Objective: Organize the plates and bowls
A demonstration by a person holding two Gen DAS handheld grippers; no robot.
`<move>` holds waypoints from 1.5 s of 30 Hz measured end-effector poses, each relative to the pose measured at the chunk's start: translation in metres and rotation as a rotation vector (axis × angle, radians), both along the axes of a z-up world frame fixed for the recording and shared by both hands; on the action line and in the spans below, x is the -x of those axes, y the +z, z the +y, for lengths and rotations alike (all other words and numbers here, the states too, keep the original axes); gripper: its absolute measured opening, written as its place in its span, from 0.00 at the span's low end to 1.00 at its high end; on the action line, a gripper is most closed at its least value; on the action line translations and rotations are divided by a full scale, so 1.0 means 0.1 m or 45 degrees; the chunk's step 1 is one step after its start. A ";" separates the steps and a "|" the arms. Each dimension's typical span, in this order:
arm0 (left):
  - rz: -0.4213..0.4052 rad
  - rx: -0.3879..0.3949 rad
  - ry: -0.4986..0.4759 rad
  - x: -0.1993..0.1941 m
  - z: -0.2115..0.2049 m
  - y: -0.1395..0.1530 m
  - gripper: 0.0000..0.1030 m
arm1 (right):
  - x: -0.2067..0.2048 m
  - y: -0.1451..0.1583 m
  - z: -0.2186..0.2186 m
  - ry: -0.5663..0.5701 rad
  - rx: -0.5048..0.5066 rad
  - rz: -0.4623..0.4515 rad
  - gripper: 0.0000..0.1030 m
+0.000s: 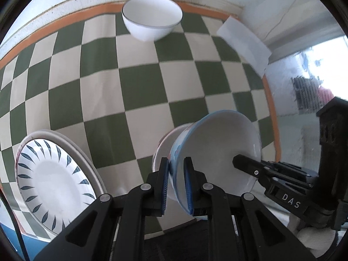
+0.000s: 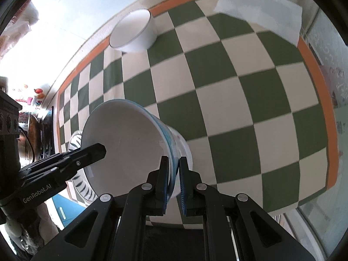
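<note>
A white bowl with a blue-patterned outside (image 1: 217, 143) (image 2: 126, 134) hangs tilted above the checkered cloth, gripped from both sides. My left gripper (image 1: 176, 163) is shut on its near rim, one pad inside and one outside. My right gripper (image 2: 173, 161) is shut on the opposite rim in the same way. Each gripper shows in the other's view, the right gripper (image 1: 239, 161) and the left gripper (image 2: 100, 149) both reaching into the bowl. A white bowl with a thin dark rim (image 1: 152, 17) (image 2: 132, 32) stands at the far edge of the cloth.
A plate with blue leaf marks (image 1: 47, 174) (image 2: 76, 143) lies on a larger plate at the near left, partly hidden by the held bowl in the right wrist view. A white paper sheet (image 1: 243, 43) (image 2: 261, 15) lies at the far right corner. The green-and-white cloth (image 1: 130, 82) has an orange border.
</note>
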State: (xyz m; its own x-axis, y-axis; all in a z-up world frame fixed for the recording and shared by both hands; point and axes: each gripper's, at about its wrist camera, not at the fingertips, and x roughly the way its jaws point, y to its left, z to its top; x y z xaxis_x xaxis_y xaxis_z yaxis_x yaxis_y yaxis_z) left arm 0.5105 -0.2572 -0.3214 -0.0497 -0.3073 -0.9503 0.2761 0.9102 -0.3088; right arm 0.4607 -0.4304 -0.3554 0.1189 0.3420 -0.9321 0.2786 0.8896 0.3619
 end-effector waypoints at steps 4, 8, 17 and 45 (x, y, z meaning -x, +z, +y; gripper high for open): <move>0.014 -0.042 -0.024 0.05 -0.01 -0.10 0.11 | 0.06 -0.13 0.04 0.008 0.008 0.029 0.10; 0.034 -0.087 -0.041 0.09 -0.03 -0.20 0.11 | 0.06 -0.21 0.07 0.014 0.011 0.046 0.11; 0.067 -0.117 -0.028 0.07 -0.06 -0.32 0.11 | -0.02 -0.26 0.12 0.046 0.036 0.089 0.11; 0.074 0.131 0.484 -1.81 0.44 -0.08 0.35 | -1.70 0.22 -0.31 0.022 -0.183 -0.109 0.56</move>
State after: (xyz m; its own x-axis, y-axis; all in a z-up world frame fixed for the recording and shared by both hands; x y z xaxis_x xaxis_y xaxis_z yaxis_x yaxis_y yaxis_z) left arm 0.6910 -0.2132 -0.3298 0.0329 -0.4075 -0.9126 -0.0949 0.9077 -0.4087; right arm 0.6311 -0.4610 -0.3337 0.1888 0.4736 -0.8602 0.2260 0.8315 0.5074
